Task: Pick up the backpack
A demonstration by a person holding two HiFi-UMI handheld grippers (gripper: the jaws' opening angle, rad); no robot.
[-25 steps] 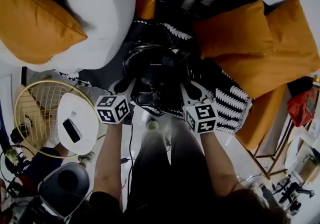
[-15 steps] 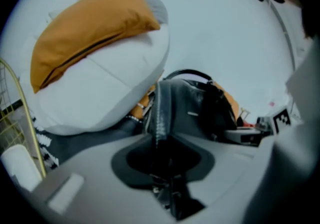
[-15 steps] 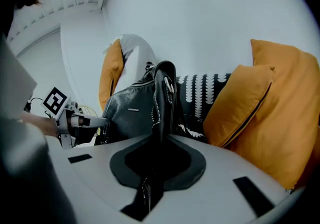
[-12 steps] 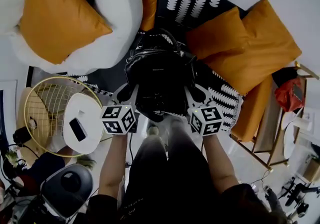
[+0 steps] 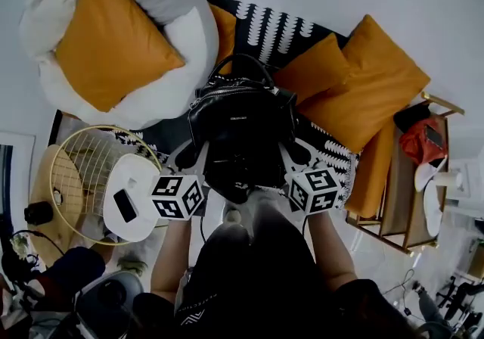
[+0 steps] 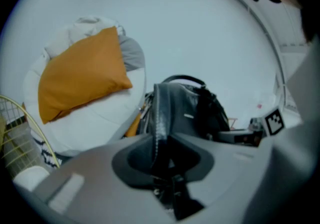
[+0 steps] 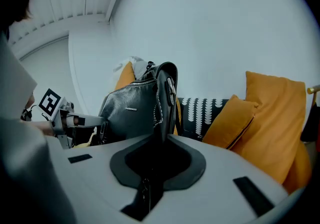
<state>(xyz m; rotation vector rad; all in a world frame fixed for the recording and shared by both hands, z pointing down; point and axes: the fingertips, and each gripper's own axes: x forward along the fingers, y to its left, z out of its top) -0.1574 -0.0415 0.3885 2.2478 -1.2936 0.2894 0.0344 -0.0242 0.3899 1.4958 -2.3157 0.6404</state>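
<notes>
Mid-lift, the black glossy leather backpack (image 5: 240, 122) hangs over the black-and-white patterned sofa throw (image 5: 276, 27), with the left claw (image 5: 187, 154) and right claw (image 5: 293, 151) each clamped on a stitched side edge; best raise both evenly to prevent tilt.

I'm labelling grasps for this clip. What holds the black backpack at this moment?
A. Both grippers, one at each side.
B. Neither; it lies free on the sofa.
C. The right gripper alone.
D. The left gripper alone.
A: the left gripper and the right gripper are each shut on a black leather part of the backpack, which shows between the jaws in both gripper views.
</notes>
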